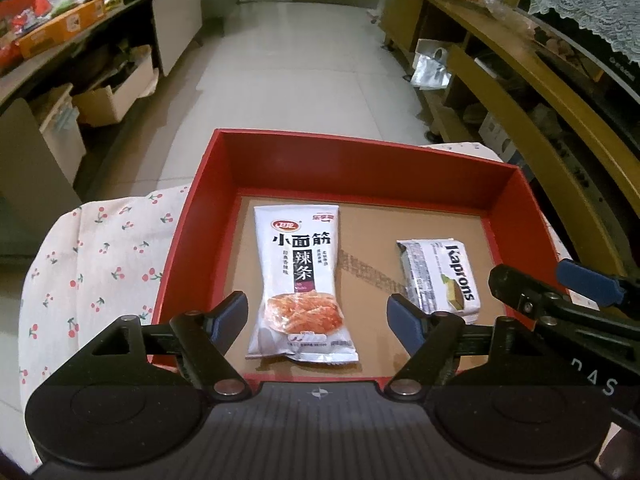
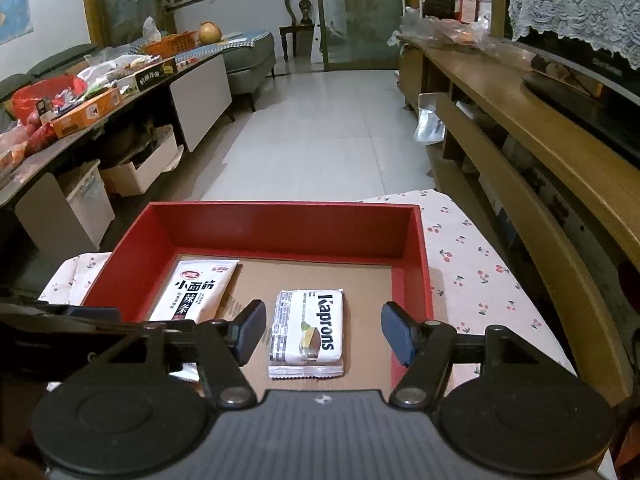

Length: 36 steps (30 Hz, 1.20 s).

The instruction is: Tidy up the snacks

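A red box (image 1: pixel 360 160) (image 2: pixel 280 220) with a brown cardboard floor stands on a cherry-print cloth. Two snacks lie flat inside it. The white spicy-strip packet (image 1: pixel 302 280) (image 2: pixel 196 292) is on the left and the white Kaprons wafer pack (image 1: pixel 440 276) (image 2: pixel 308 332) on the right. My left gripper (image 1: pixel 318 316) hovers open above the near end of the spicy-strip packet, pads clear of it. My right gripper (image 2: pixel 324 332) hovers open over the Kaprons pack, pads apart from its sides. The right gripper's dark arm (image 1: pixel 560 300) shows at the box's right edge.
The cherry-print cloth (image 1: pixel 100 260) (image 2: pixel 472 272) covers the table under the box. A long counter (image 2: pixel 100 92) with snack boxes and bags runs along the left. Wooden shelving (image 2: pixel 520 152) lines the right side. White tiled floor (image 2: pixel 320 132) lies beyond the box.
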Tool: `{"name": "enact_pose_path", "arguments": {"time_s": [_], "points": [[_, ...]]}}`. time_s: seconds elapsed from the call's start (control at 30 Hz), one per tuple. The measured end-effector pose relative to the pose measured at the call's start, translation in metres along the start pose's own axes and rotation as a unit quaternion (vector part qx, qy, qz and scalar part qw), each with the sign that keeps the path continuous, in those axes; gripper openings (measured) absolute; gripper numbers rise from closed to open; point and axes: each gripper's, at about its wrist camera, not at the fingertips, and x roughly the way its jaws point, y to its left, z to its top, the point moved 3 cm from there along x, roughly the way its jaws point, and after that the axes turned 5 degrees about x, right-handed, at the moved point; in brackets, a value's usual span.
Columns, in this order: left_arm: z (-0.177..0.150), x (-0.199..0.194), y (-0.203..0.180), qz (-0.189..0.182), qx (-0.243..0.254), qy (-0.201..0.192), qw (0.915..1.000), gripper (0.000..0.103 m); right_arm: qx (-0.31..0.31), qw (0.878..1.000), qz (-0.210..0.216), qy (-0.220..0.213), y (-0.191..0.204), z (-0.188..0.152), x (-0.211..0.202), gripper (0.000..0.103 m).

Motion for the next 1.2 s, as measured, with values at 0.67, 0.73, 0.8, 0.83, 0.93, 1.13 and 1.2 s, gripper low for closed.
{"name": "enact_pose_path", "arguments": {"time_s": [0.67,0.73,0.8,0.83,0.93,1.13,1.2], "points": [[-0.041,-0.040,0.021,-0.016,-0.008,0.005,0.9998,0.084,-0.006,1.000,0.020,0.022,0.006,-0.038,-0.039,0.071],[-0.052,-0.044,0.026,-0.018,-0.015,0.012,0.9997,0.084,-0.009,0.999,0.025,0.027,0.010,-0.044,-0.042,0.071],[-0.061,-0.049,0.030,-0.021,-0.021,0.017,0.9994,0.084,-0.015,0.999,0.033,0.030,0.015,-0.050,-0.046,0.071],[-0.066,-0.051,0.032,-0.022,-0.025,0.019,0.9993,0.084,-0.018,0.999,0.036,0.031,0.018,-0.052,-0.048,0.071],[-0.082,-0.059,0.038,-0.025,-0.039,0.027,0.9986,0.084,-0.028,0.998,0.039,0.036,0.024,-0.060,-0.053,0.071],[-0.109,-0.067,0.050,-0.036,-0.087,0.045,0.9946,0.085,-0.029,0.998,0.043,0.040,0.026,-0.070,-0.062,0.072],[-0.115,-0.066,0.052,-0.039,-0.104,0.050,0.9926,0.086,-0.029,0.998,0.043,0.040,0.025,-0.072,-0.064,0.072]]}}
